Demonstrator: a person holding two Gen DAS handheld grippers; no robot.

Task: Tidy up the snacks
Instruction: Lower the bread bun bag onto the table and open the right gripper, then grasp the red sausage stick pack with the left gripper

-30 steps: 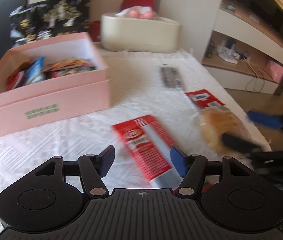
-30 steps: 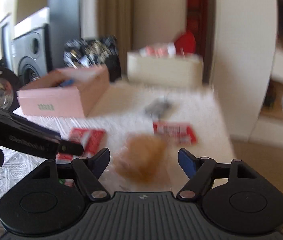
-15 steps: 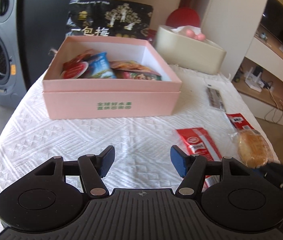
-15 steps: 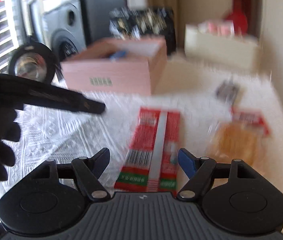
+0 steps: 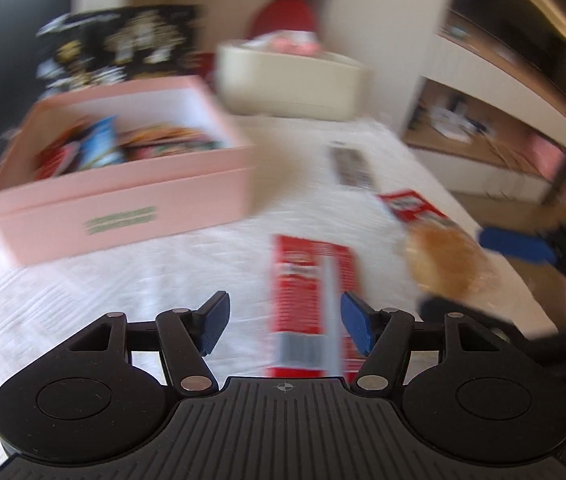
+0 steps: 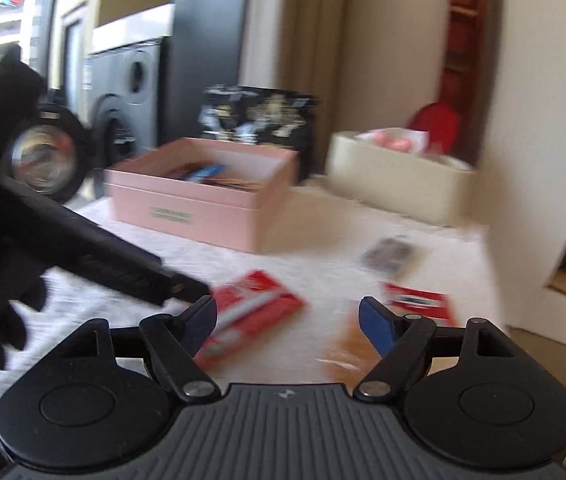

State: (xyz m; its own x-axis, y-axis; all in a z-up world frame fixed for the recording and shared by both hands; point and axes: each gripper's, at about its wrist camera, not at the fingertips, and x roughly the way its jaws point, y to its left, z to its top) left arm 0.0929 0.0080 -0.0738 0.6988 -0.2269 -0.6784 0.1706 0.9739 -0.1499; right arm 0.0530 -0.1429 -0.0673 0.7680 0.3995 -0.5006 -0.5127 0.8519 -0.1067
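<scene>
An open pink box (image 5: 123, 200) holding several snack packets sits on the white cloth; it also shows in the right wrist view (image 6: 203, 204). A long red snack packet (image 5: 311, 292) lies just ahead of my open, empty left gripper (image 5: 283, 322), toward its right finger. A wrapped bun (image 5: 443, 260) and a small red packet (image 5: 411, 204) lie to the right. My right gripper (image 6: 287, 326) is open and empty above the red packet (image 6: 251, 316) and the bun (image 6: 347, 344). Both views are blurred.
A cream tub (image 5: 291, 80) and a black printed bag (image 5: 123, 48) stand behind the box. A dark flat packet (image 5: 351, 168) lies mid-table. The table's right edge drops to the floor beside a shelf unit (image 5: 503, 120). A washing machine (image 6: 123, 100) stands at the left.
The left gripper has swung right and closer, so the long red packet is now between its fingers' line. The right gripper has swung right, with the bun low in its view. Both stay open.
</scene>
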